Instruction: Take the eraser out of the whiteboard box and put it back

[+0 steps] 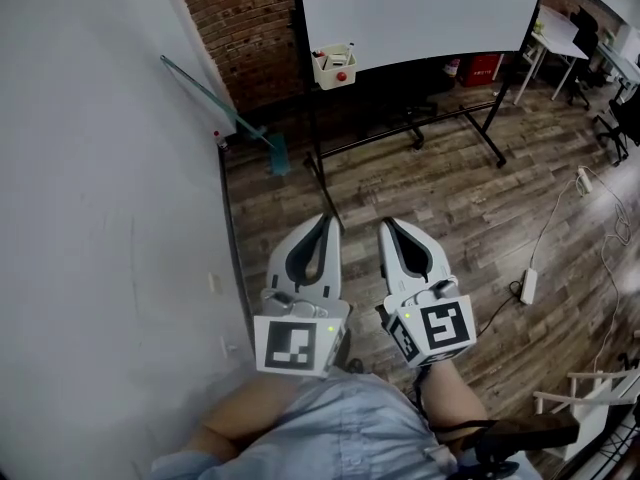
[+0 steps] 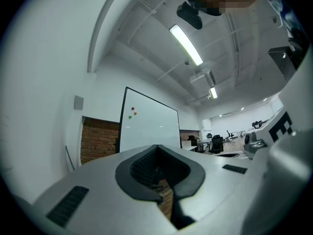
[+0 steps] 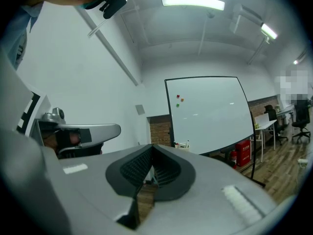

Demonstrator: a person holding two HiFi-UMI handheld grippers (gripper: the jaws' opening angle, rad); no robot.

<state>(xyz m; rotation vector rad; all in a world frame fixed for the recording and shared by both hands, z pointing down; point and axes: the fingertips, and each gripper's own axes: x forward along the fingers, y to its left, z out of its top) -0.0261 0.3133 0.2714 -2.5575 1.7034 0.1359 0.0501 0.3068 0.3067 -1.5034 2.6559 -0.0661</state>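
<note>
Left gripper (image 1: 322,220) and right gripper (image 1: 388,226) side by side, level, jaws together (both pairs)

Floor, centre and right: dark brown wood planks (image 1: 450,188), grained, low sheen. 
Top, left of centre: red-brown brick wall (image 1: 245,28), rough, matt. 
Top: white whiteboard panel (image 1: 420,8), smooth, glossy, on black metal tube stand (image 1: 400,133). 
Small cream whiteboard box (image 1: 333,68) looks like plastic. 
Left side: pale grey painted wall (image 1: 100,168), smooth, matt. 
Shells of left gripper (image 1: 326,218) and right gripper (image 1: 386,224): light grey plastic, smooth, satin. 
Their black ribbed pads (image 3: 134,168): matt, rubbery. 
Bottom: light blue cloth shirt (image 1: 340,428), creased.
</note>
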